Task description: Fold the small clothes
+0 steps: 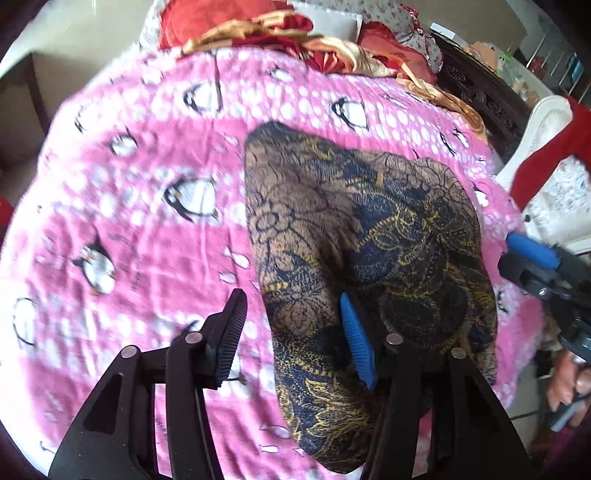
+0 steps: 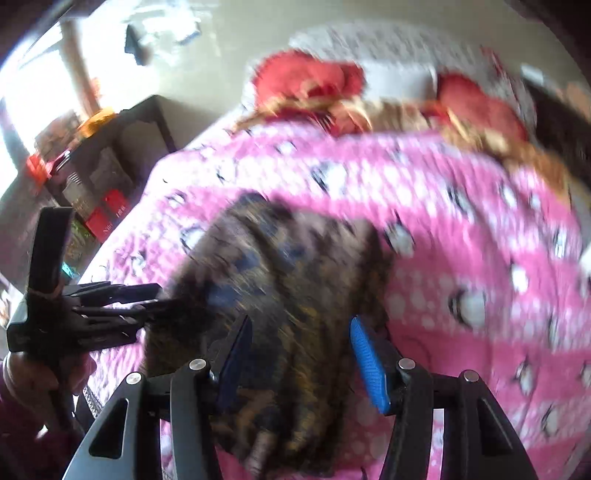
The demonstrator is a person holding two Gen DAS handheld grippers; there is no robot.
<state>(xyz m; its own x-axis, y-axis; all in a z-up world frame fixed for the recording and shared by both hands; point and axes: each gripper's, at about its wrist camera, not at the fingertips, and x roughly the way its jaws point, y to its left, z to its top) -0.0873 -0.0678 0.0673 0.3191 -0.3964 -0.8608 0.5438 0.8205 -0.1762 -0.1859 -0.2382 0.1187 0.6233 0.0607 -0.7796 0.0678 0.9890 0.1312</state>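
A small brown and navy garment (image 1: 354, 236) with gold floral print lies on a pink penguin blanket (image 1: 140, 206). My left gripper (image 1: 291, 314) is open over the garment's near left edge, one finger above the blanket and the blue pad (image 1: 356, 339) above the cloth. The right gripper's blue finger (image 1: 532, 251) shows at the garment's right side. In the blurred right wrist view, my right gripper (image 2: 301, 350) is open, its jaws astride the garment (image 2: 280, 280). The left gripper (image 2: 110, 306) shows at the garment's left edge there.
Red and gold bedding (image 1: 280, 33) is heaped at the blanket's far end. A white chair with red cloth (image 1: 554, 155) stands at the right. A dark shelf with red boxes (image 2: 99, 177) stands to the left of the bed.
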